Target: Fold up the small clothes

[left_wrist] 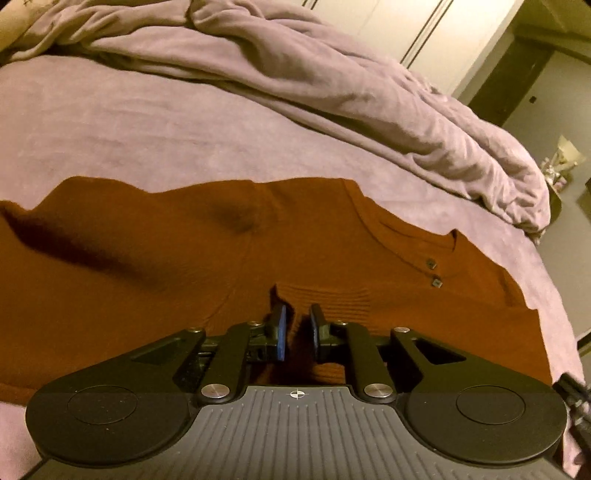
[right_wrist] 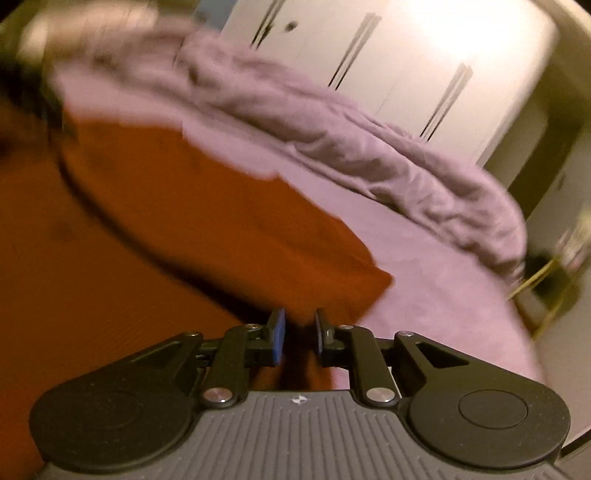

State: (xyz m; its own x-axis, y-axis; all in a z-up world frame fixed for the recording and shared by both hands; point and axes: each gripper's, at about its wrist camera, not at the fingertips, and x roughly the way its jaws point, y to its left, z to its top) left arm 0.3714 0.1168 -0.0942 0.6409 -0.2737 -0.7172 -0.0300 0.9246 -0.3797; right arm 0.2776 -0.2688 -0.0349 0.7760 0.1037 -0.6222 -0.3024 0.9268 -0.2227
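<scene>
A rust-brown top (left_wrist: 155, 280) lies spread on a lilac sheet (left_wrist: 129, 129) that covers the bed. In the left wrist view its body runs off to the left, with a dark crease across the near left part and a small dent near the middle. The neckline (left_wrist: 413, 236) sits to the right, and 2 small dark buttons (left_wrist: 431, 263) lie one below the other just beneath it. A ribbed cuff (left_wrist: 332, 302) rests on the top's body just ahead of the left gripper (left_wrist: 297, 326).

The left gripper's jaws stand close together with a narrow gap; brown cloth shows in that gap, but whether the blue pads (left_wrist: 282, 334) pinch it or only hover over it cannot be told.

Past the top, on the far side, a rumpled lilac duvet (left_wrist: 332, 96) is bunched along the bed, and white wardrobe doors (left_wrist: 424, 33) stand behind it.

The right wrist view is blurred. There the top (right_wrist: 166, 221) fills the left and middle, and one corner of it (right_wrist: 373, 280) points right onto the sheet (right_wrist: 443, 280). The right gripper (right_wrist: 300, 338) sits at that edge of the cloth, its jaws also nearly closed (brown fabric is seen between them, though a grip cannot be confirmed). The duvet (right_wrist: 369, 147) and doors (right_wrist: 406, 55) lie beyond.
</scene>
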